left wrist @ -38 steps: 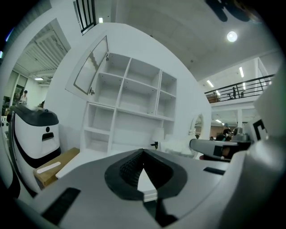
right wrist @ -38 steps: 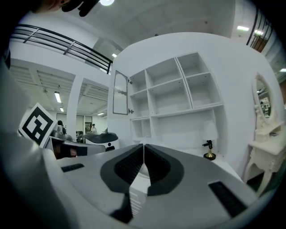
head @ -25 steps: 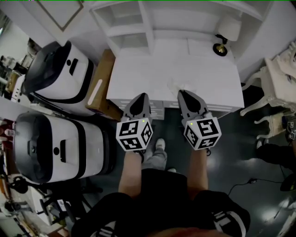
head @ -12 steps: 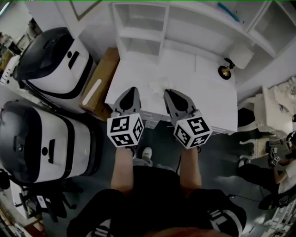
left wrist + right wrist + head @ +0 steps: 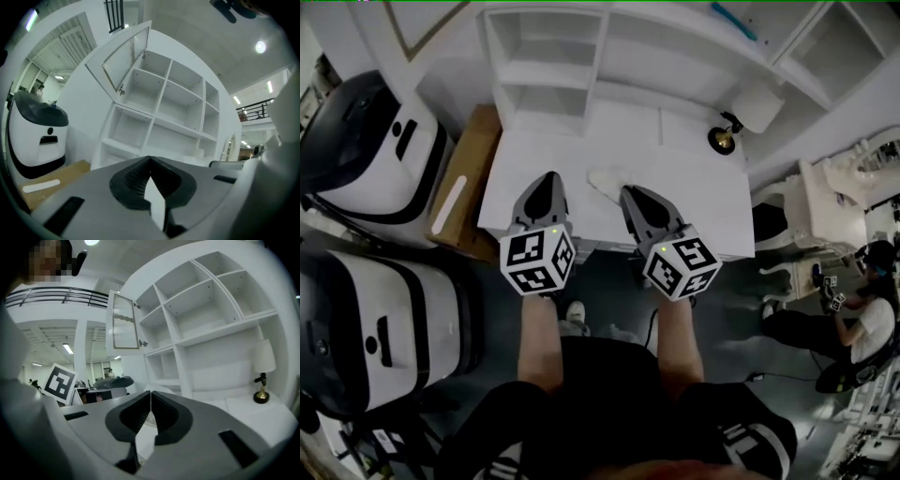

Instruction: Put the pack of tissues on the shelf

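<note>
The pack of tissues [image 5: 606,180], a small white crumpled-looking packet, lies on the white desk [image 5: 694,187] near its front edge. It sits between the tips of my two grippers. My left gripper [image 5: 547,178] hovers just left of the pack, jaws shut and empty. My right gripper [image 5: 630,195] is just right of it, also shut with nothing held. The white shelf unit [image 5: 581,66] rises at the back of the desk, its compartments [image 5: 164,108] empty. From the right gripper view the same shelf [image 5: 206,310] stands ahead with a glass door [image 5: 124,322] swung open.
A small lamp [image 5: 729,131] stands at the desk's back right. Two big white-and-black machines [image 5: 366,150] and a cardboard box [image 5: 459,197] crowd the left side. A white chair [image 5: 825,206] and a seated person [image 5: 862,323] are on the right.
The view has swung, so more of the shelf unit shows and the desk sits further left. Both grippers stay shut side by side at the desk's front edge.
</note>
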{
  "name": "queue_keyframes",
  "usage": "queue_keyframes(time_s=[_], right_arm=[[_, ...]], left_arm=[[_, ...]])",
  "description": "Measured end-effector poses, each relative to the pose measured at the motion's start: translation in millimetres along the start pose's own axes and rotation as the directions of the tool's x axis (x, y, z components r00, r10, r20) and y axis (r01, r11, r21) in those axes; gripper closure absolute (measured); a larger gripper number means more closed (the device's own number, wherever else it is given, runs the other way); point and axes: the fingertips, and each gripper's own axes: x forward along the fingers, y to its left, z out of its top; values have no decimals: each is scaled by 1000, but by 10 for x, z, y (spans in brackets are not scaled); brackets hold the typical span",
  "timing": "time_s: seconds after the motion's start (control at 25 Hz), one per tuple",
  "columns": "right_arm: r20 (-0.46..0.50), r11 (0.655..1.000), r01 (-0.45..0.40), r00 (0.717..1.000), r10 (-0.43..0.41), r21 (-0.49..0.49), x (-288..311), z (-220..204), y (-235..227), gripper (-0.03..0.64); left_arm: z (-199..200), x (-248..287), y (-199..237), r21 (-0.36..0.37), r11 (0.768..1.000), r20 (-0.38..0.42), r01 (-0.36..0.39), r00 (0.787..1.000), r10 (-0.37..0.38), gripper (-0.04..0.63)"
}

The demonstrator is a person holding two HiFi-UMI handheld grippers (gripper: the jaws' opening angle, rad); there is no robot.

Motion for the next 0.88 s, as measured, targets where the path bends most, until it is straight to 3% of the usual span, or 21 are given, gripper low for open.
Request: queue_keyframes(time_s=[0.2,0.36,0.48,0.6,0.72,0.88], right_arm=[[7,985,174,985,-174,13,-388,77,-561,592],[61,973,233,971,-233,5,-696,303,-736,592],[57,966,257,965,-257,24,-795,278,-834,592],[26,968,241,970,-243,71,-723,140,-887,592],[9,976,191,981,-193,106,-553,16,-925,592],[9,978,132,991,-135,162,-264,-110,-961,592]], left_arm=[[-152,337,-671,5,986,-54,167,985,-166,584],[-57,423,-1056,5,970,-34,245,969,-244,584],[-165,434,-1207,5,961,-67,275,959,-274,584],[-330,484,-988,-9,974,-116,228,967,-228,584],[-395,531,-476,2,996,-143,91,986,-90,584],[-367,547,-180,48,999,-152,7,988,0,586]])
